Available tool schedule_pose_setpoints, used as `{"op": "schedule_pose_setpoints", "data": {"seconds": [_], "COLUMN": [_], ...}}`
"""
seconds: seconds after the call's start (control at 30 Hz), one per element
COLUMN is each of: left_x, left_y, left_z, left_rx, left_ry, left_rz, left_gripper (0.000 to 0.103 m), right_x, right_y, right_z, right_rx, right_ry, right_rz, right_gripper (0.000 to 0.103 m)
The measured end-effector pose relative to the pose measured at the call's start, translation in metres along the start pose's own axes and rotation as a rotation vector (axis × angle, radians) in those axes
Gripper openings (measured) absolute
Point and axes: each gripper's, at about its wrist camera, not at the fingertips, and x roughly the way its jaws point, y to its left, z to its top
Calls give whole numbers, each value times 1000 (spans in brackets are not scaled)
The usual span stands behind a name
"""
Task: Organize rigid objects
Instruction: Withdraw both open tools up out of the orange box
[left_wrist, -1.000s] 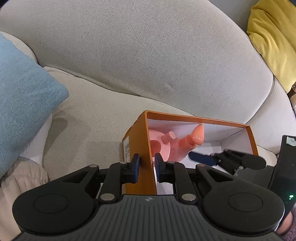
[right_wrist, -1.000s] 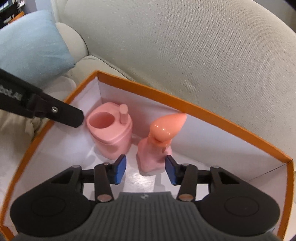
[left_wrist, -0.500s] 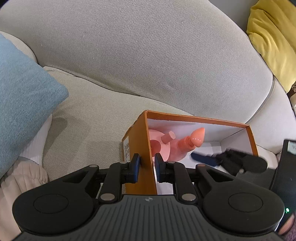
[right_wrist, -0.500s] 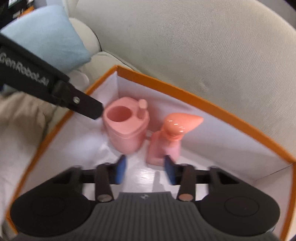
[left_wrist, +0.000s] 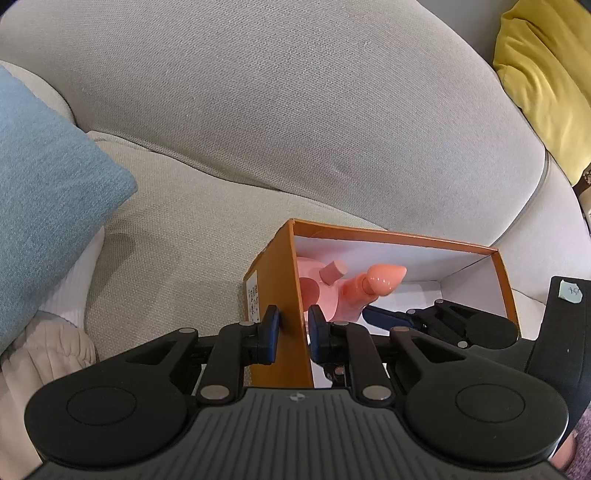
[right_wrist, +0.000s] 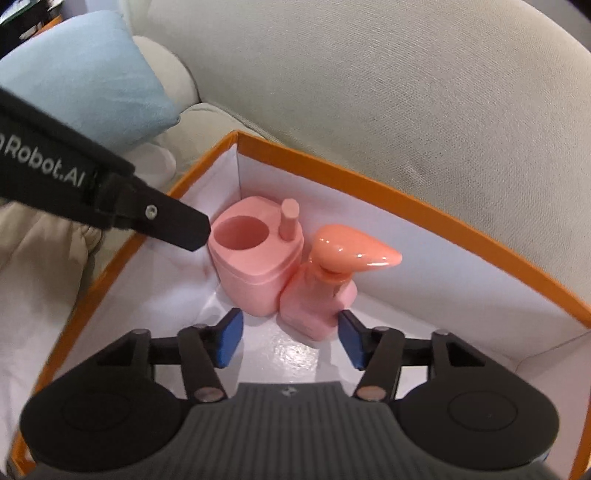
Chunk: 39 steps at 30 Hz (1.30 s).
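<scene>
An orange box (left_wrist: 275, 288) with a white inside (right_wrist: 424, 258) stands on the sofa seat. In it a pink toothbrush holder (right_wrist: 255, 254) and a pink pump bottle (right_wrist: 325, 295) stand upright, touching, near the far left corner. They also show in the left wrist view, the holder (left_wrist: 317, 291) and the bottle (left_wrist: 369, 288). My left gripper (left_wrist: 293, 330) is shut on the box's left wall. My right gripper (right_wrist: 290, 341) is open and empty, inside the box just in front of the bottle.
The grey sofa back (left_wrist: 295, 110) rises behind the box. A blue cushion (left_wrist: 44, 195) lies at the left and a yellow cushion (left_wrist: 546, 81) at the far right. Beige and white cloth (left_wrist: 48, 332) lies at the lower left.
My right gripper has opened wider and drawn back from the pump bottle, which now stands against the holder. The left gripper keeps its hold on the box wall.
</scene>
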Motion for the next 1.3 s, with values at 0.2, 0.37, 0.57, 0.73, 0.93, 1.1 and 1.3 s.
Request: {"op": "schedule_pose_setpoints", "data": {"seconds": [0.2, 0.37, 0.57, 0.73, 0.93, 1.1, 1.3], "left_x": [1, 0, -11, -49, -78, -78, -68], "left_y": [-2, -4, -12, -37, -64, -69, -78], "left_z": [1, -2, -13, -37, -89, -135, -176], "left_rx": [2, 5, 59, 141, 239, 260, 301], "left_ry": [-1, -3, -87, -314, -436, -387, -276], "left_rz": [6, 11, 56, 63, 17, -36, -105], "left_gripper": [18, 18, 18, 18, 18, 18, 18], "right_x": [-2, -6, -18, -66, -131, -147, -123], "right_y": [-6, -6, -17, -10, -6, 7, 26], "right_z": [-1, 3, 3, -21, -66, -101, -143], "right_rx": [105, 141, 139, 182, 250, 292, 384], "right_ry": [4, -7, -26, -146, -301, -382, -390], "right_rz": [-56, -88, -83, -87, -112, -153, -173], "right_gripper": [55, 35, 37, 37, 37, 38, 38]}}
